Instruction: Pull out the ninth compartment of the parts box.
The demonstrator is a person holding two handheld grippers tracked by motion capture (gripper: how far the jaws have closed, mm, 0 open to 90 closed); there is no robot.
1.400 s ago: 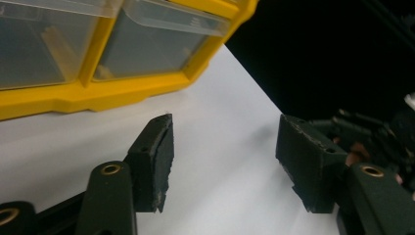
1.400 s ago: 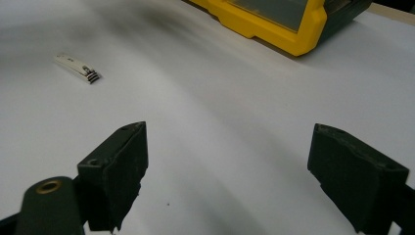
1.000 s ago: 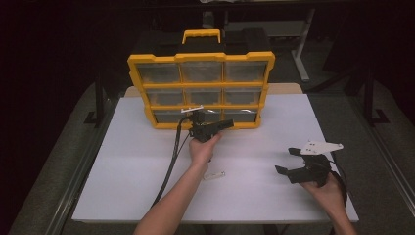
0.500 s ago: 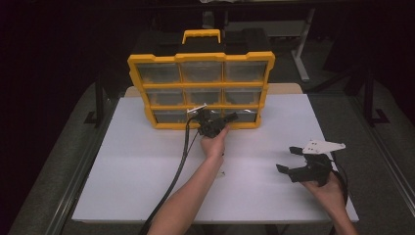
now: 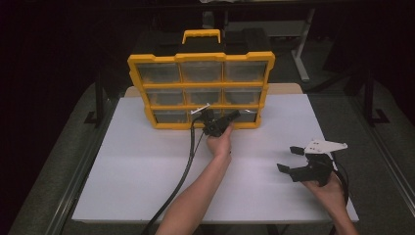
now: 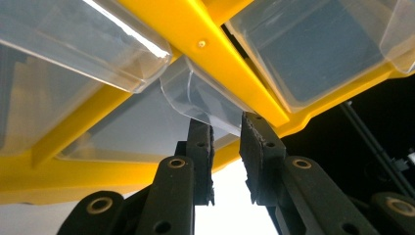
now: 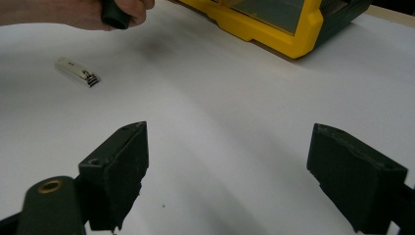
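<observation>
Two grippers: right gripper (image 5: pixel 299 160), near right edge of the tabletop (image 5: pixel 147 171), fingers wide apart, empty, idle; nail clipper (image 7: pixel 77 71) mid-tabletop; left gripper (image 6: pixel 226 142) at the far edge, fingers just closed onto the clear pull lip (image 6: pixel 208 105) of the organizer's (image 5: pixel 200 90) bottom-middle drawer, likely to draw it out

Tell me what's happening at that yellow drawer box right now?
The person's left gripper is up against the bottom row of the yellow drawer organizer. Its jaws have just been closing around the clear lip of a bottom drawer, which sits between the pads. The drawer doesn't look pulled out yet. The right gripper rests open over the white table, holding nothing. A small nail clipper lies on the table.
</observation>
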